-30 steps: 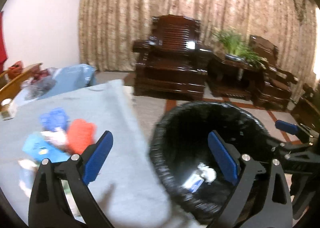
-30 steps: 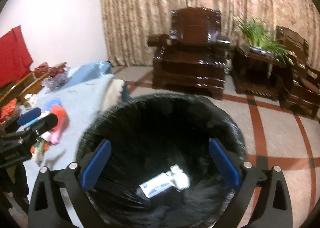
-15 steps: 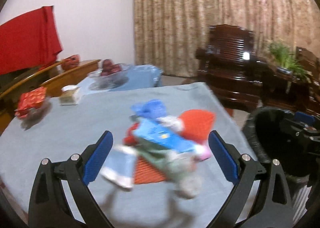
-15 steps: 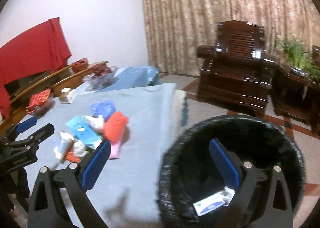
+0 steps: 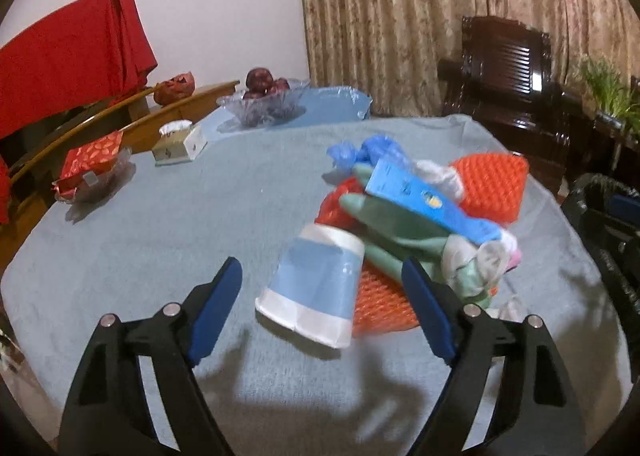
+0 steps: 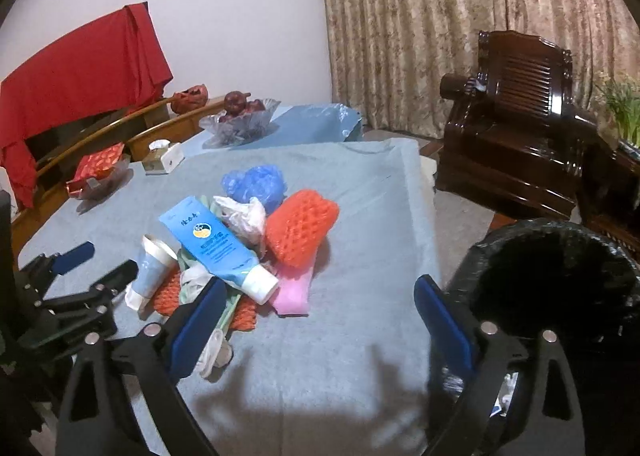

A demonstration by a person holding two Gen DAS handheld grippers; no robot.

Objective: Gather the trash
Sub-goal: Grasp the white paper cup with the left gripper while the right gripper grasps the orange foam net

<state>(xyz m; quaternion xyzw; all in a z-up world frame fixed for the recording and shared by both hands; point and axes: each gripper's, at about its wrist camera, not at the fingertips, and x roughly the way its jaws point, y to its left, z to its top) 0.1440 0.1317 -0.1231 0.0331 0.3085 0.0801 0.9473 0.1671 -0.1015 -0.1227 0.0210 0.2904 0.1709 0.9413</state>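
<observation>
Blue-and-white paper cup (image 5: 316, 288) tipped beside heaped trash on worktop (image 5: 180, 224), framed by left gripper (image 5: 322, 312), jaws wide, empty, just narrowing for pickup; right gripper (image 6: 320, 320) likewise wide, empty, narrowing slightly, near lined bin (image 6: 560, 288).

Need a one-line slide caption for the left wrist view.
Open left gripper closing around tipped paper cup beside trash pile on blue tablecloth.

Black claws (image 5: 322, 288), blue pads (image 5: 216, 312)
</observation>
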